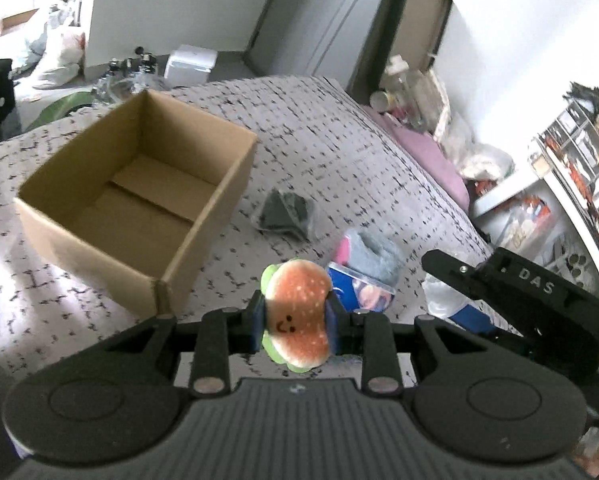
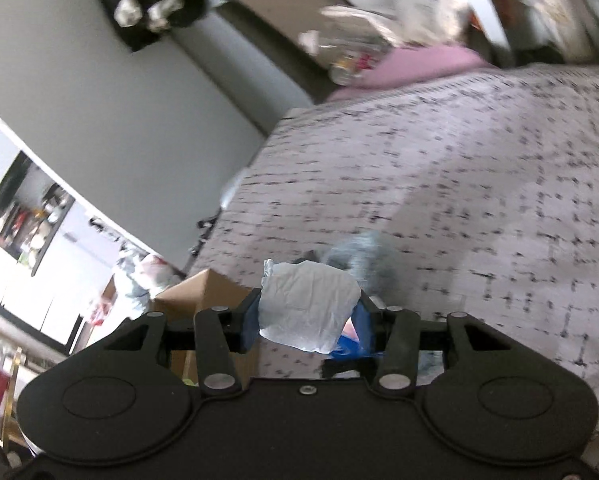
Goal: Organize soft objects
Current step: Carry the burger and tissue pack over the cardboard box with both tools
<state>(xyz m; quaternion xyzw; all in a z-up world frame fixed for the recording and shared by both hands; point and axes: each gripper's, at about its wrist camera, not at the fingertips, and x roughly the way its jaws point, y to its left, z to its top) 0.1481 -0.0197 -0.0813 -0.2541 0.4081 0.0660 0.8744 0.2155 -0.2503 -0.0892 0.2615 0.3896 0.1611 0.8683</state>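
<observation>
- Burger plush (image 1: pixel 297 314) with a smiley face was pinched between the left claw (image 1: pixel 295 326) fingers, held above the bed (image 1: pixel 359 152), just right of the box's near corner.
- Cardboard box (image 1: pixel 139 204) sat open on the bed, left of the plush, nothing visible inside.
- Crumpled white-and-blue packet (image 2: pixel 309 312) was clamped in the right claw (image 2: pixel 307 322), also above the bed; the box corner (image 2: pixel 203 292) showed just to its left.
- Dark grey folded cloth (image 1: pixel 285 212) lay on the bed, right of the box.
- Grey-and-pink fuzzy sock (image 1: pixel 369 254) lay nearer, touching a blue packet (image 1: pixel 359 290).
- Right wrist view was motion-blurred; a blue-grey fuzzy item (image 2: pixel 359 256) sat beyond the packet.
</observation>
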